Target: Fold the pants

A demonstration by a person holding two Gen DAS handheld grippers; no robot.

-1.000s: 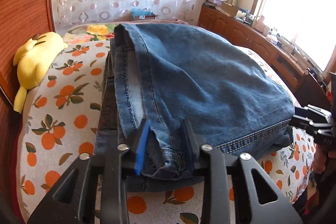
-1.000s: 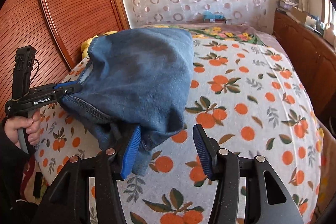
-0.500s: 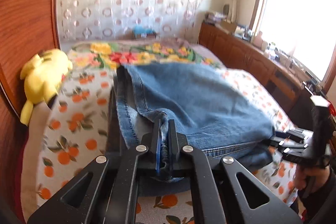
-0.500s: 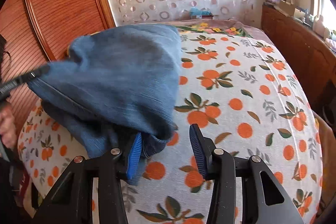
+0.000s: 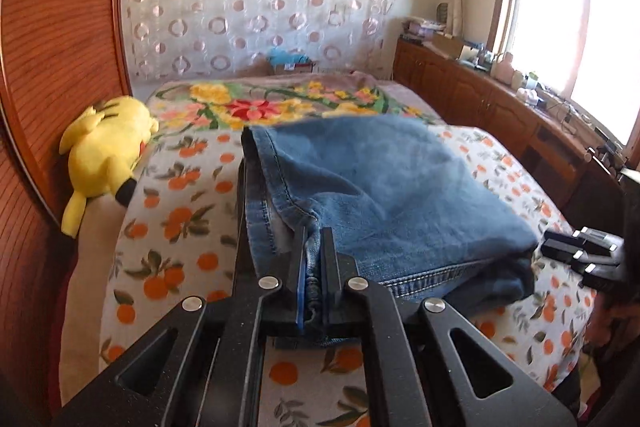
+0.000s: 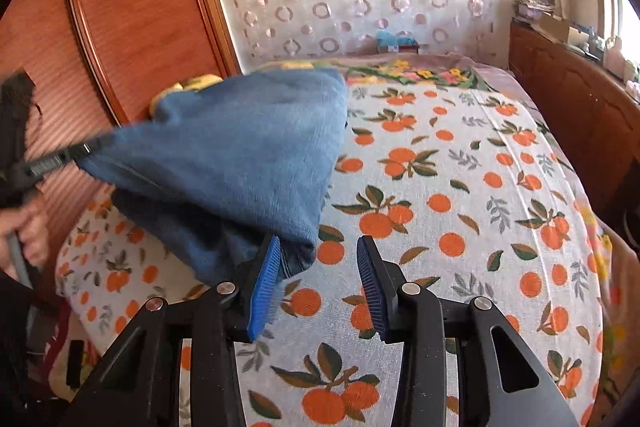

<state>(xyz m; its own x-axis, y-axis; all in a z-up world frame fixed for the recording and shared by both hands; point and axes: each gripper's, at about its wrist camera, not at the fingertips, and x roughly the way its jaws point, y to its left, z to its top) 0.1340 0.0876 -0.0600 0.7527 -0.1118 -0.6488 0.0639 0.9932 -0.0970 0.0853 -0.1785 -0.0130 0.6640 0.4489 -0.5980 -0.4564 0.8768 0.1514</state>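
Folded blue jeans (image 5: 372,187) lie on the bed with the orange-print sheet (image 5: 180,219). My left gripper (image 5: 314,267) is shut on the near hem corner of the jeans and holds it lifted. In the right wrist view the jeans (image 6: 240,163) hang stretched from the left gripper (image 6: 60,159) at the left. My right gripper (image 6: 318,267) is open; the other near corner of the jeans rests against its left blue pad (image 6: 264,287), not clamped. The right gripper also shows at the right edge of the left wrist view (image 5: 580,251).
A yellow plush toy (image 5: 104,163) lies at the bed's left side by the wooden headboard (image 5: 52,67). A floral blanket (image 5: 256,103) covers the far end. Wooden cabinets (image 5: 500,107) run along the right under the window.
My left gripper closed on the jeans' hem corner and lifted it upward. The right gripper stayed open, and the jeans corner slid to its left pad.
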